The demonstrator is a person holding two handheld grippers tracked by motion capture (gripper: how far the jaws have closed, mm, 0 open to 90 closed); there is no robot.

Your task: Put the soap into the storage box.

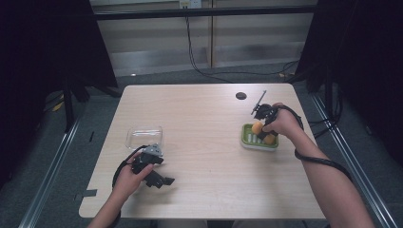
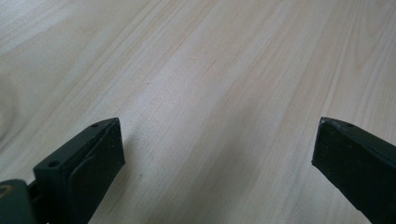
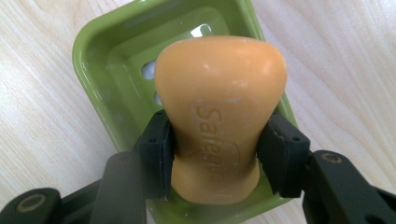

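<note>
An orange bar of soap (image 3: 219, 107) with embossed lettering is pinched at its waist by my right gripper (image 3: 215, 158), whose black pads press on both sides. The soap hangs just over a green soap dish (image 3: 100, 56) with holes in its floor. From above, the soap (image 1: 257, 127) and the green soap dish (image 1: 248, 141) sit at the table's right, under my right gripper (image 1: 264, 132). My left gripper (image 1: 161, 181) rests near the front left of the table, its jaws wide apart over bare wood, as the left gripper (image 2: 217, 154) view confirms.
A clear plastic lid or container (image 1: 144, 136) lies just beyond the left hand. A small dark round spot (image 1: 241, 95) marks the tabletop at the far right. Cables trail from both grippers. Black curtains flank the table.
</note>
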